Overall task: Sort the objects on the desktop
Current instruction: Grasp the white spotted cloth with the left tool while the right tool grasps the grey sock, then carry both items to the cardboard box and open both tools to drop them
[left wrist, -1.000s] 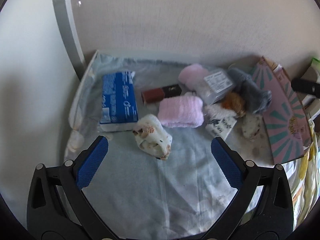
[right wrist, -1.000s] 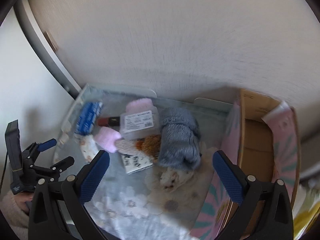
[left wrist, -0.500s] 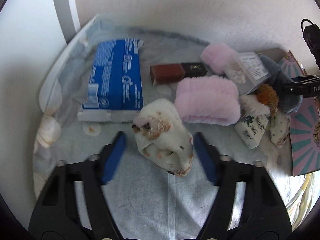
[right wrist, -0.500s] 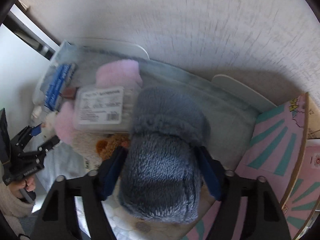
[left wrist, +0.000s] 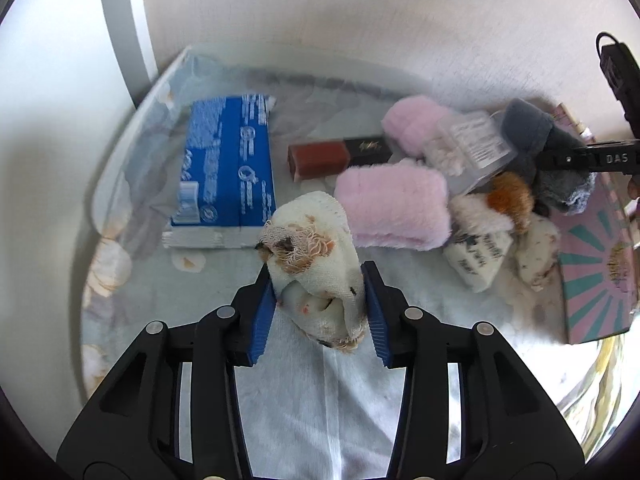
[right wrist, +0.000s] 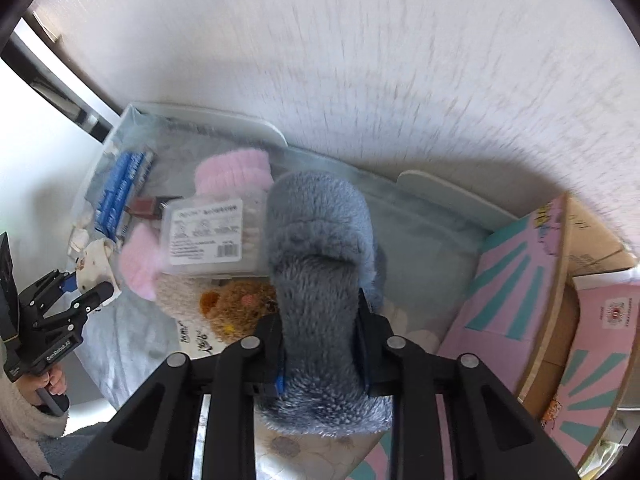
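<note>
My left gripper is shut on a white patterned sock roll near the front of the cloth-covered desk. My right gripper is shut on a fluffy grey sock roll; it also shows in the left wrist view. The left gripper shows in the right wrist view at far left, with the white sock between its fingers.
A blue tissue pack, brown lipstick box, two pink fluffy rolls, a clear plastic box, a small brown bear toy and a pink-and-teal cardboard box at right. Wall behind.
Both grippers moved forward and closed: the left on the white sock roll, the right on the grey sock roll.
</note>
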`<state>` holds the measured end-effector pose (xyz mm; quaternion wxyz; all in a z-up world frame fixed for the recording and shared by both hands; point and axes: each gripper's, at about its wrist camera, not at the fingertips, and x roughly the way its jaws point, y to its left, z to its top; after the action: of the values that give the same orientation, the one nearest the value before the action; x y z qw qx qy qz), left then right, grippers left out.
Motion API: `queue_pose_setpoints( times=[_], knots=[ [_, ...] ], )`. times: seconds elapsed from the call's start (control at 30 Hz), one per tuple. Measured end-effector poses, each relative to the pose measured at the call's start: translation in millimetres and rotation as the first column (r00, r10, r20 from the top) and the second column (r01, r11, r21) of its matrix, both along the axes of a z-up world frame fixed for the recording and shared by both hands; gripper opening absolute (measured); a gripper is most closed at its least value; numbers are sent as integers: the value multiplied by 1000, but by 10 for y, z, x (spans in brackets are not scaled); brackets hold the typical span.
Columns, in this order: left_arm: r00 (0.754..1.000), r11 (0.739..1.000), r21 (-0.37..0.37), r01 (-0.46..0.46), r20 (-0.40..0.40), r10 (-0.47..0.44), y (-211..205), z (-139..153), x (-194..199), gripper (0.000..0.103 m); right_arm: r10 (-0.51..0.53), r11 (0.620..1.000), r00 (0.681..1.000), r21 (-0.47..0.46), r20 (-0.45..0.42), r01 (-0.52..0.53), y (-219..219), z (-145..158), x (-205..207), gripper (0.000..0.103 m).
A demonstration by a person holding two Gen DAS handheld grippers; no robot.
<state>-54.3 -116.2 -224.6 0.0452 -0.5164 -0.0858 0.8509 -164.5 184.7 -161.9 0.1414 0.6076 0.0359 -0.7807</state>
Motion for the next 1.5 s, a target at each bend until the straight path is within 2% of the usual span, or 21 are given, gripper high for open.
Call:
queue_pose_setpoints(
  times=[0.37, 0.6, 0.8, 1.03, 1.33, 1.5],
  knots=[
    [993, 998, -33, 45, -110, -48, -109, 920, -14, 38, -42, 997, 991, -72, -126, 33, -26, 804, 300, 24],
    [981, 994, -41, 102, -159, -107, 160, 1530, -151, 38, -60, 996, 981, -80, -186, 46, 164, 1237, 574, 24],
    [953, 977, -18, 213, -217, -211, 594, 1910, -341, 38, -120, 991, 967, -80, -223, 105, 502, 1423, 847, 24],
    [912, 939, -11, 344, -233, -337, 1354, 2029, -570, 38, -221, 975, 948, -88, -228, 206, 947, 1442, 1168, 24],
    [840, 859, -41, 511, -188, -509, 2409, 1969, -814, 38, -291, 957, 935, -65, -201, 283, 1320, 1286, 1385, 24],
    [800, 810, -61, 583, -127, -586, 3036, 1867, -971, 38, -327, 945, 931, -69, -164, 320, 1458, 1093, 1424, 24]
  ],
)
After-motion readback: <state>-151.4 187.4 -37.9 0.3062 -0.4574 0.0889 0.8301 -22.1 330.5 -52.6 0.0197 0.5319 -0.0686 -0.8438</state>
